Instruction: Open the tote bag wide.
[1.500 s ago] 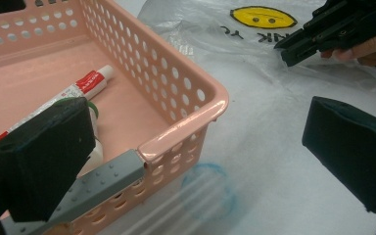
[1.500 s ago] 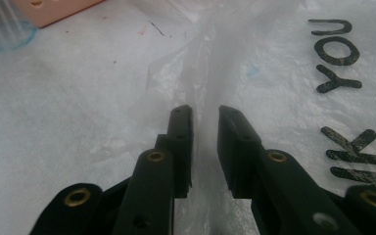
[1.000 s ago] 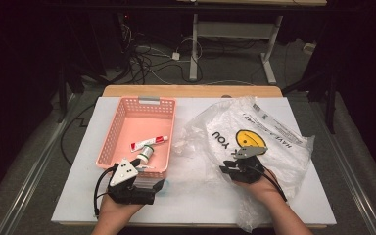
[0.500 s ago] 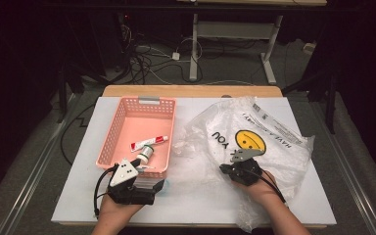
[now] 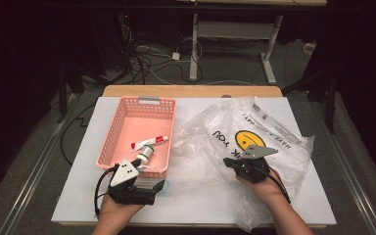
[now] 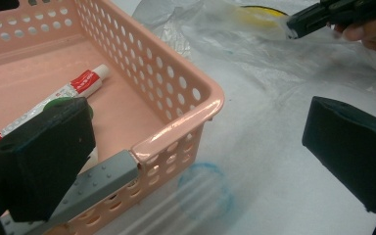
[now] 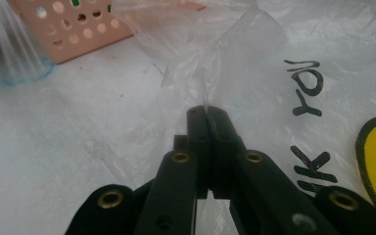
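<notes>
At the near edge of the white table [image 5: 78,205], a person works two hand-held grippers over a shopping bag and a basket. The right gripper [image 7: 208,113] has just been closing, and its jaws now stand pinched together on a raised fold of the clear plastic bag [image 5: 274,142], the film standing up in a crease straight ahead of the tips in the right gripper view. The bag, printed with a yellow smiley and the words "THANK YOU", lies spread over the right half of the table, its bulk stretching away from that gripper toward the far right corner, with a crumpled edge reaching left toward the basket. The left gripper [image 5: 149,169] rests at the near right corner of the pink basket [image 5: 122,122] with its jaws wide apart and nothing between them; in the left gripper view one jaw hangs over the basket's inside and the other stands outside above the table. Farther in, a red-and-white tube [image 5: 148,143] lies on the basket floor, its long axis slanting from near left to far right, cap end toward the bag, just beyond the left gripper and well apart from the right. By that layout the left hand is plainly the nearer one to the tube, while the right holds the bag.
</notes>
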